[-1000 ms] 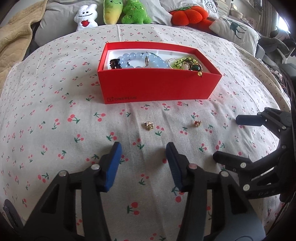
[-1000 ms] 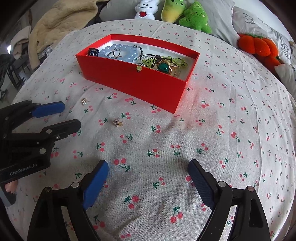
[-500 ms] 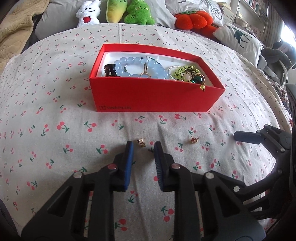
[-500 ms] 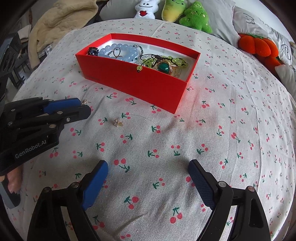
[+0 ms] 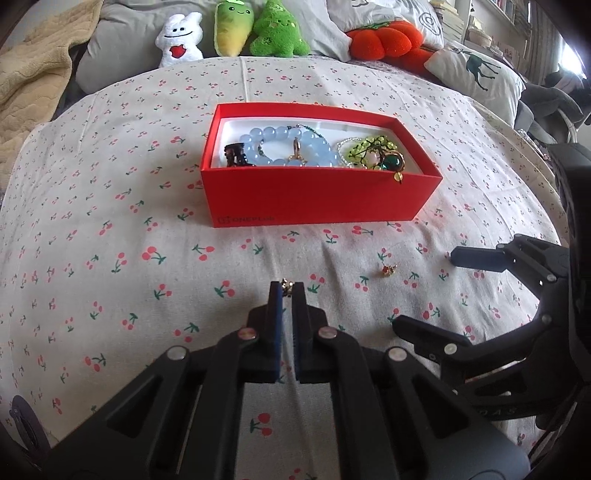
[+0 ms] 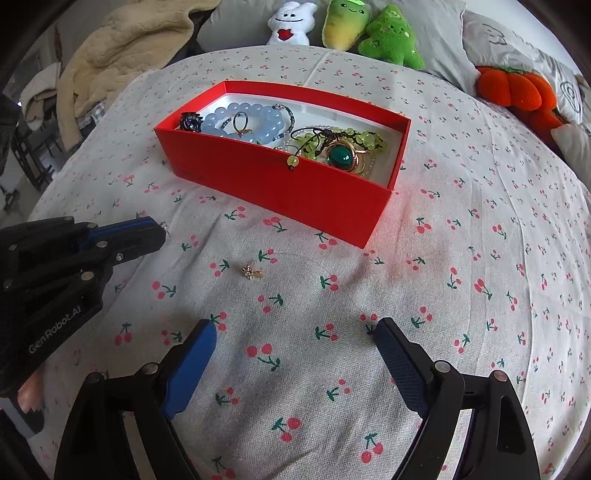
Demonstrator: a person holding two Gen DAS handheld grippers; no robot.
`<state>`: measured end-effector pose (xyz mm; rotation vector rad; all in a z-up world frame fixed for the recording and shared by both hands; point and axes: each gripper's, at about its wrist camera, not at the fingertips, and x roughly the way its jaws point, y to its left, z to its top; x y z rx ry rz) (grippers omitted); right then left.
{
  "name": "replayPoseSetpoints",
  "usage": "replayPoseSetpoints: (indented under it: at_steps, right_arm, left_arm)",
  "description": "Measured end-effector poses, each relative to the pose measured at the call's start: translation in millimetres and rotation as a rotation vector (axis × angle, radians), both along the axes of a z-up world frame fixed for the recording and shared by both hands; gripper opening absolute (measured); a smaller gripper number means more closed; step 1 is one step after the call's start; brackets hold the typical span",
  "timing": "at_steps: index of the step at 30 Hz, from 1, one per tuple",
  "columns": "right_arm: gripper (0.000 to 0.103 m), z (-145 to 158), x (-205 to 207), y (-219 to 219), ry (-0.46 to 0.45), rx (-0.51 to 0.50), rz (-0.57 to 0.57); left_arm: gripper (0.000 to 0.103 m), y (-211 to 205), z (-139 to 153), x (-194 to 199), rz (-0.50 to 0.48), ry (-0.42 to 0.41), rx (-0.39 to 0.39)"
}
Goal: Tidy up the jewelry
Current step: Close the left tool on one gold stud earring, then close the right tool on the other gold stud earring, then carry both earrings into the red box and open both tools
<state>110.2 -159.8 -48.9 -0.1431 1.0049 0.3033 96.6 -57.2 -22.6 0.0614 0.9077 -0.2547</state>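
A red box (image 5: 321, 199) on the cherry-print bedspread holds a blue bead bracelet (image 5: 280, 147), a green bead string and a green-stone brooch (image 5: 391, 162); the box also shows in the right wrist view (image 6: 280, 184). My left gripper (image 5: 286, 288) is shut on a small gold earring (image 5: 286, 285) at its tips, and it shows in the right wrist view (image 6: 159, 236). A second gold earring (image 5: 388, 270) lies on the cloth to its right, seen in the right wrist view (image 6: 252, 272). My right gripper (image 6: 291, 339) is open and empty, a little short of that earring.
Plush toys (image 5: 236, 33) and pillows (image 5: 476, 70) line the far edge of the bed. A beige blanket (image 6: 122, 48) lies at the far left. The cherry-print cloth (image 6: 461, 258) stretches to the right of the box.
My left gripper moved forward to the left earring and closed on it. The right gripper stayed still and open.
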Motion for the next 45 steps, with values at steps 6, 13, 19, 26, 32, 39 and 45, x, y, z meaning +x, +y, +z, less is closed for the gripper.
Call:
replayPoseSetpoints:
  at_steps: [6, 13, 19, 26, 32, 39, 45]
  right_arm:
    - [0.068, 0, 7, 15, -0.004, 0.007, 0.014]
    - [0.042, 1, 15, 21, 0.001, 0.059, -0.031]
    - [0.017, 3, 19, 21, 0.013, 0.084, -0.041]
    - [0.010, 5, 19, 22, 0.037, 0.106, -0.016]
    - [0.010, 16, 20, 17, 0.054, 0.128, -0.015]
    - [0.010, 47, 18, 4, 0.020, 0.183, -0.023]
    - [0.010, 75, 28, -11, -0.037, 0.221, -0.077]
  left_arm:
    - [0.006, 12, 4, -7, 0.018, 0.008, 0.004]
    - [0.006, 17, 1, -11, 0.025, 0.023, 0.012]
    - [0.006, 16, 0, -11, 0.025, 0.039, 0.005]
    - [0.006, 15, 1, -9, 0.006, 0.070, -0.003]
    - [0.006, 20, 6, -7, 0.013, 0.080, -0.018]
    - [0.006, 25, 26, -4, 0.024, 0.051, -0.054]
    - [0.006, 25, 50, 8, 0.039, 0.019, -0.115]
